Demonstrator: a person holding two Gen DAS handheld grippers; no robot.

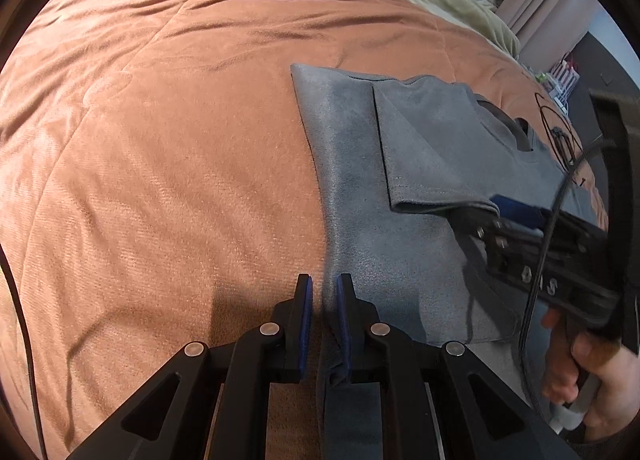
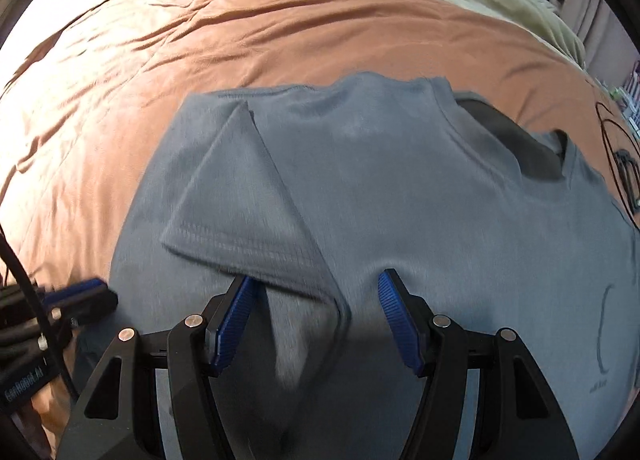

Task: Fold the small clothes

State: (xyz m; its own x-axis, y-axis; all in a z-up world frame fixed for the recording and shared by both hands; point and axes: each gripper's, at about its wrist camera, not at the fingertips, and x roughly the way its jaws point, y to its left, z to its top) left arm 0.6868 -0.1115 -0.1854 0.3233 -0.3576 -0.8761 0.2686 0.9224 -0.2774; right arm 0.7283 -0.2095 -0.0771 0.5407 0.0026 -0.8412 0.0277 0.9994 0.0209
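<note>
**Fingers on the grey T-shirt, sleeve folded in**

Left wrist view: left gripper (image 1: pixel 323 292) fingers nearly closed, pinching a bunched edge of the grey T-shirt (image 1: pixel 360 196), which lies on the orange bedspread (image 1: pixel 160 140). Right gripper (image 1: pixel 496 216) reaches in beside the folded sleeve (image 1: pixel 424 148).

Right wrist view: right gripper (image 2: pixel 316 300) fingers stand apart, gripping nothing, over the sleeve (image 2: pixel 248 220); T-shirt (image 2: pixel 440 240) flat on bedspread (image 2: pixel 240 44).
</note>
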